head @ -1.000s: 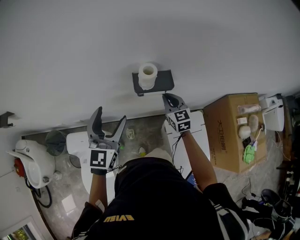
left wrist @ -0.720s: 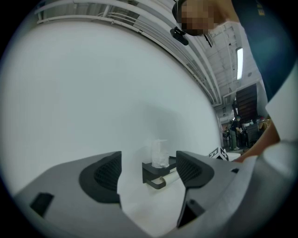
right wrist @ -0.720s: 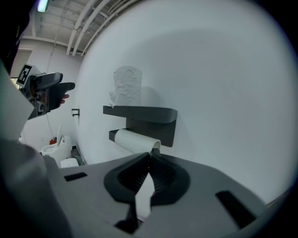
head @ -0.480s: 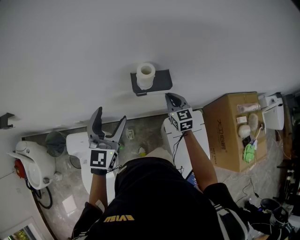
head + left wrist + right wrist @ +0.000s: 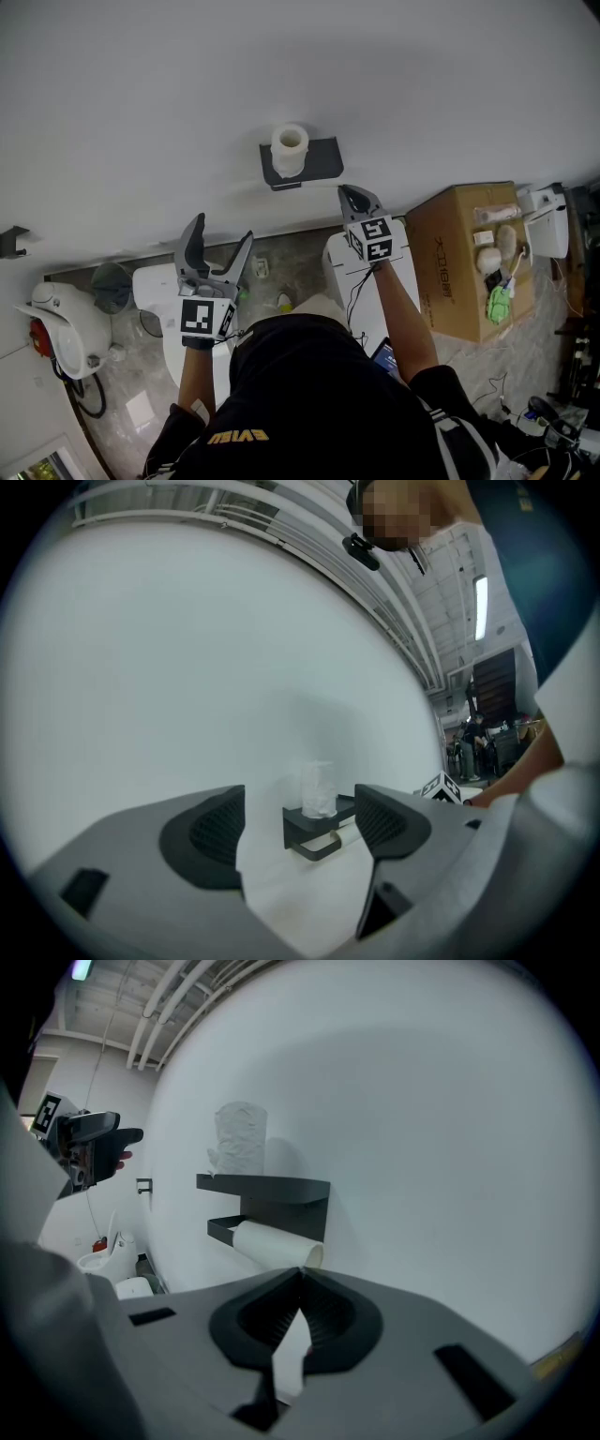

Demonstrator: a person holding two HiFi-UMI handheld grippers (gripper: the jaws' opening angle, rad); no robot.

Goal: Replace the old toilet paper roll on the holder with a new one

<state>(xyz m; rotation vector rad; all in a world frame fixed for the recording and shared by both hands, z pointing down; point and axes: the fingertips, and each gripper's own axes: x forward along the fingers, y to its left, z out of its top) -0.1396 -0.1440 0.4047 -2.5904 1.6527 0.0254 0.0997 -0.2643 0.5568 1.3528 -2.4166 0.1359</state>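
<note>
Holder (image 5: pixel 323 159) — dark, wall-mounted, with a flat shelf on top and a bracket underneath. New roll (image 5: pixel 290 148) stands upright on the left part of the shelf. Old roll (image 5: pixel 277 1244), slim and white, lies crosswise in the bracket under the shelf; this shows best in the right gripper view.

Left gripper (image 5: pixel 221 230): jaws spread wide, nothing between them. In the head view it sits apart from the holder, to its lower left. Its own view frames the holder and new roll in the gap between the pads.

Right gripper (image 5: pixel 350 192): jaws pressed together at the tips, pinching nothing — tips just below and right of the holder, touching neither roll.

Cardboard box (image 5: pixel 464 253) stands on the floor to the right.
</note>
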